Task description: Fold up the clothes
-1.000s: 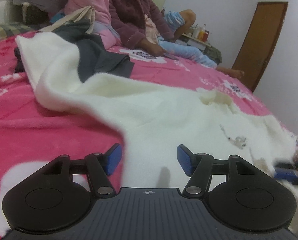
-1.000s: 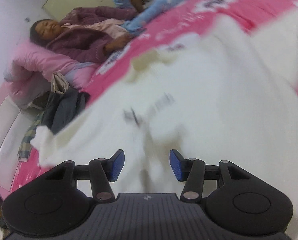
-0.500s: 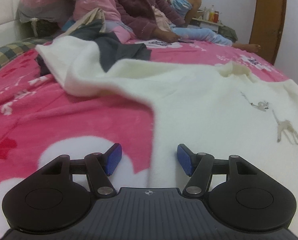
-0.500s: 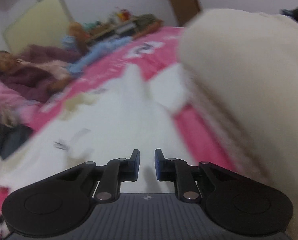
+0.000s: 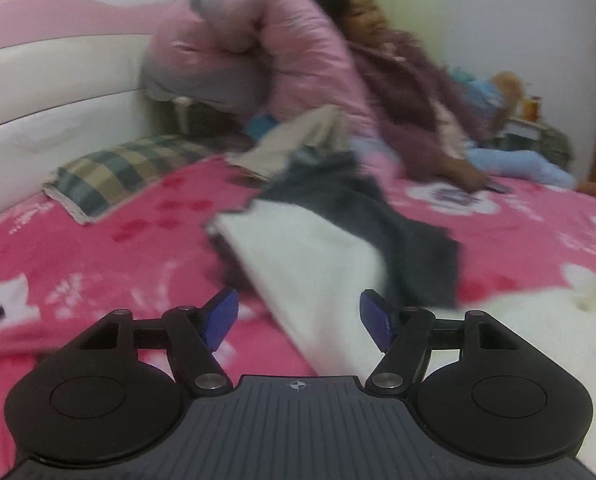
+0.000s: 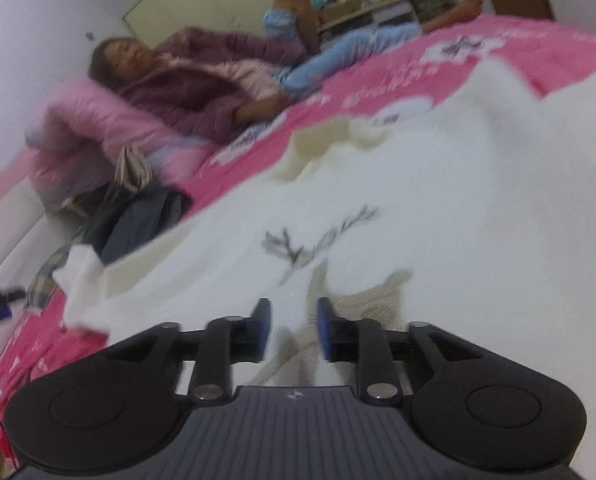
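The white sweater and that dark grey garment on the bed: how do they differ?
The white sweater is fluffy and spread wide across the pink blanket; the dark grey garment is thinner and crumpled in a heap. The sweater carries a small deer pattern; the grey one looks plain. The grey garment lies partly over the sweater's sleeve. Neither is folded.

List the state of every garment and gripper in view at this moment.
White sweater: spread out on the bed, rumpled, not folded.
Dark garment: crumpled, lying partly over the sweater's sleeve.
Left gripper: open, holding nothing.
Right gripper: partly open over the sweater, not clamped.
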Tool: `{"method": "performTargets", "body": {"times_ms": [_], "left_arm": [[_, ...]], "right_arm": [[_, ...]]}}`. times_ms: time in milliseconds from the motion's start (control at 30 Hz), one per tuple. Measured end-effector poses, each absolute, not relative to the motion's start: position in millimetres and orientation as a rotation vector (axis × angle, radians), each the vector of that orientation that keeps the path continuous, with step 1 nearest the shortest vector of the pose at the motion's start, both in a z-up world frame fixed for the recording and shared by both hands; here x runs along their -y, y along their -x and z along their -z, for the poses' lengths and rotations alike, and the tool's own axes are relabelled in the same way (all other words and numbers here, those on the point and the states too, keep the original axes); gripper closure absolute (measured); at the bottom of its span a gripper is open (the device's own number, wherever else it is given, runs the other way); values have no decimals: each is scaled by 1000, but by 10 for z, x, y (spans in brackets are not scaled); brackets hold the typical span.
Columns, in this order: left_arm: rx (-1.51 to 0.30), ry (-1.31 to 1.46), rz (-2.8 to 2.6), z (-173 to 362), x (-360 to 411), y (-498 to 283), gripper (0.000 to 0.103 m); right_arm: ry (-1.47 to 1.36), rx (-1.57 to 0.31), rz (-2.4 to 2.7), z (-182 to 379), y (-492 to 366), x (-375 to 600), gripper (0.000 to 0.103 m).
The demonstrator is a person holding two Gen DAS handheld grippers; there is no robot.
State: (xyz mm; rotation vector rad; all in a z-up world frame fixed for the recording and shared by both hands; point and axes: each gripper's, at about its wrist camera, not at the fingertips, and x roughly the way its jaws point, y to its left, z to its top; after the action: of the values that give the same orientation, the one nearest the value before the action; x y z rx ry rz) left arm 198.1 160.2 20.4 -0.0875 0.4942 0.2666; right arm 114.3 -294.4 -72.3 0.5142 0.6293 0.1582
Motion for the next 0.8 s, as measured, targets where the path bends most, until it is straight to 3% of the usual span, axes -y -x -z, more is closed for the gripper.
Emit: {"method": "performTargets", "body": {"times_ms": [167,400,567,633,700,800], "left_arm": [[-493,208,-320,77,-2201,-2595,34],[-467,580,-292,457,-2774,-2910,36],[-461,570,-299,478,-2838,-3004,57],[-475,521,-305,441,-2809,-3035,84],[-497,477,-331,383,-2764,-3029,92],[-492,426,-434,222,-2699,-2907,94]], "right_arm": [[-589,-589,-180,836,-1148,3027,72],[-602,-568,-188,870,-1132,3062,72],[-621,-564,-192,891,-1143,3079,72],[-619,-564,-191,896,-1150,3080,72],[-620,-563,-191,898,-1150,3086,72],[-625,-562,-193,901,-1145,3090,72]]}}
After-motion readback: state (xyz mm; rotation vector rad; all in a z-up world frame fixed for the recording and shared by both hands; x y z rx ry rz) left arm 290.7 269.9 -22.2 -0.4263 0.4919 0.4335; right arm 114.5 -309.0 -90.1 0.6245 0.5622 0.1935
